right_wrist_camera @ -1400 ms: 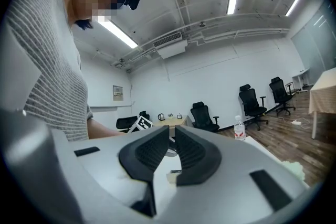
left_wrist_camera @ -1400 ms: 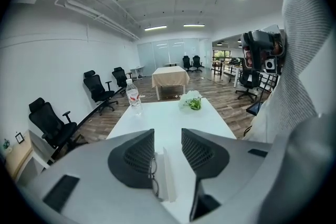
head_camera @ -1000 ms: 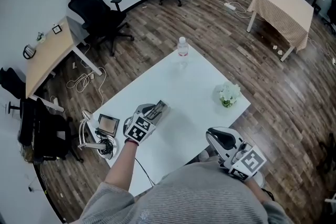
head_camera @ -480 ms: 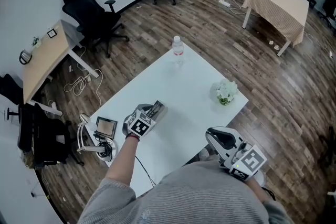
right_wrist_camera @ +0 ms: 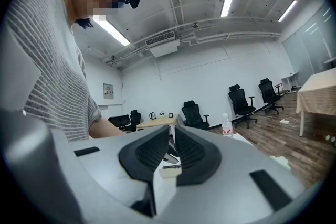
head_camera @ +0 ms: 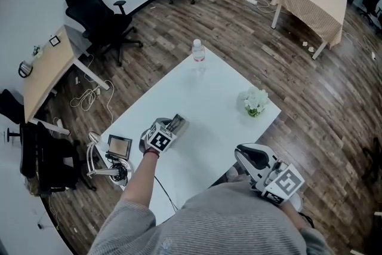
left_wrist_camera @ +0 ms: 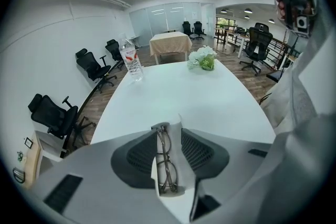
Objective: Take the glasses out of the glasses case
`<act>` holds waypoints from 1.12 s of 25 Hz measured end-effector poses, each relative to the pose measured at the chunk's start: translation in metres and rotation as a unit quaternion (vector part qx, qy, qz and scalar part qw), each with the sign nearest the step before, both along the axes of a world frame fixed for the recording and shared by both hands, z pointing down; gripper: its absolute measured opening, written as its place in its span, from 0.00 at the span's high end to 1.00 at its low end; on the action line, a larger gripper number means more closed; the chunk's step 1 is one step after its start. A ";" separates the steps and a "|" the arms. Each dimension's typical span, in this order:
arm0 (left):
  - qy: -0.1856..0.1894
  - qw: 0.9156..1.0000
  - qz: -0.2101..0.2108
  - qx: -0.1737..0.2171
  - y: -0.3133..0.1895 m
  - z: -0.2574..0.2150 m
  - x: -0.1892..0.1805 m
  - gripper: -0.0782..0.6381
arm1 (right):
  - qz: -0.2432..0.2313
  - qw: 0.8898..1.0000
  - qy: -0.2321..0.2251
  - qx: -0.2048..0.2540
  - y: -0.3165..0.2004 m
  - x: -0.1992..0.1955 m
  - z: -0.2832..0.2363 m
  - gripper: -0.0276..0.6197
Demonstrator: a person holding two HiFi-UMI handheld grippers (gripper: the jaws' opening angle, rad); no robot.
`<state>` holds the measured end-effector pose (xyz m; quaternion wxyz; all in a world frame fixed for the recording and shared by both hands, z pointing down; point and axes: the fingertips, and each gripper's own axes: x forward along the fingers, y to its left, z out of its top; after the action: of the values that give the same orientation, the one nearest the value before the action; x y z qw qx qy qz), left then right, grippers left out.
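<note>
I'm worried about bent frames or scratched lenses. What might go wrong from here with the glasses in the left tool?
1. The left tool clamps the folded glasses by their thin frame alone; it might bend, or they might slip and drop onto the table.
2. The right tool hangs at the table's near edge, probably too far away to catch them.

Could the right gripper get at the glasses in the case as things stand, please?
Probably yes: the glasses lie uncovered in the open glasses case that the left gripper holds, and nothing stands between them and the right gripper.
</note>
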<state>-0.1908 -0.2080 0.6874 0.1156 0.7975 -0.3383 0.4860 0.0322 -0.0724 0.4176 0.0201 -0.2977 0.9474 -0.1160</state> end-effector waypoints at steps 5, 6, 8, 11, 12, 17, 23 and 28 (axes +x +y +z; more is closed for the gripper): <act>0.000 1.000 -0.003 -0.006 -0.005 0.008 -0.001 0.68 | 0.016 1.000 0.009 0.007 -0.003 0.005 0.003 0.92; -0.002 1.000 -0.003 -0.009 -0.005 0.011 -0.001 0.68 | 0.016 1.000 0.008 0.005 -0.003 0.005 0.004 0.92; -0.007 1.000 -0.003 -0.016 -0.005 0.017 -0.002 0.68 | 0.022 1.000 0.011 0.004 -0.004 0.007 0.006 0.92; -0.021 1.000 -0.006 -0.022 -0.007 0.026 -0.006 0.68 | 0.028 1.000 0.013 0.002 -0.004 0.008 0.007 0.92; -0.027 0.999 -0.008 -0.024 -0.008 0.028 -0.007 0.68 | 0.029 0.999 0.014 0.001 -0.003 0.008 0.007 0.92; -0.037 0.999 -0.013 -0.038 -0.010 0.038 -0.008 0.68 | 0.035 0.999 0.017 0.000 -0.004 0.010 0.008 0.92; -0.045 0.998 -0.011 -0.046 -0.015 0.050 -0.008 0.68 | 0.049 0.999 0.020 -0.002 -0.004 0.015 0.008 0.92; -0.046 0.997 -0.023 -0.051 -0.021 0.060 -0.010 0.69 | 0.060 0.998 0.026 -0.008 -0.004 0.020 0.013 0.92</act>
<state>-0.2007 -0.2289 0.7469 0.1521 0.7595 -0.3360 0.5358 0.0518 -0.0766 0.4302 0.0000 -0.3569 0.9271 -0.1148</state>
